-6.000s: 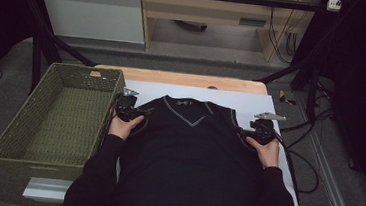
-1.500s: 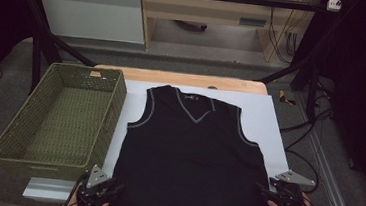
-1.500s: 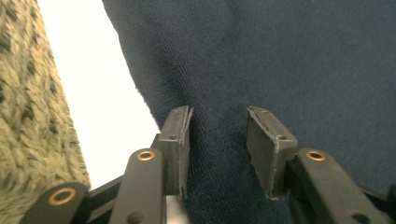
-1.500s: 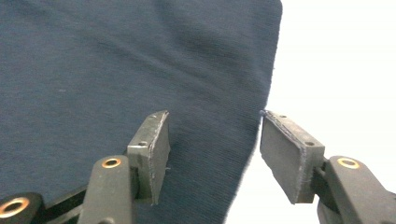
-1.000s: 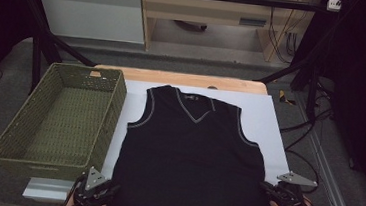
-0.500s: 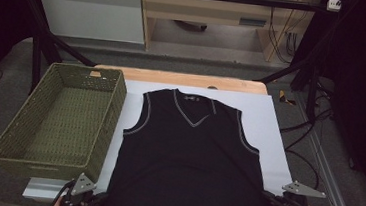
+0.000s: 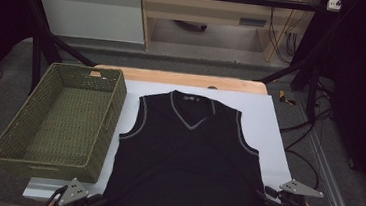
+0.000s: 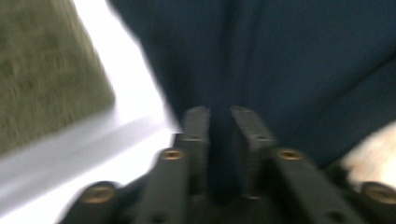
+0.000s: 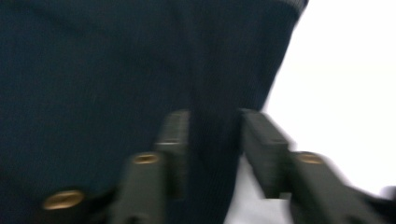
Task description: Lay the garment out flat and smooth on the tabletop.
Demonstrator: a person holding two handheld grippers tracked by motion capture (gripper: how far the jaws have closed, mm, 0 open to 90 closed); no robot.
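A black V-neck vest with grey trim lies flat, neck away from me, on a white sheet. My left gripper sits at the vest's near left corner. In the left gripper view its jaws are shut on a fold of the dark vest. My right gripper is at the near right corner. The right gripper view shows its jaws pinching the vest near its side edge. Both gripper views are blurred.
An empty green woven basket stands left of the vest, its side also in the left gripper view as the basket. A wooden table edge runs behind the sheet. Cables trail at the right.
Both grippers went from the vest's shoulders to its hem corners. Over the last second they pulled toward the near edge, and the vest slid that way.
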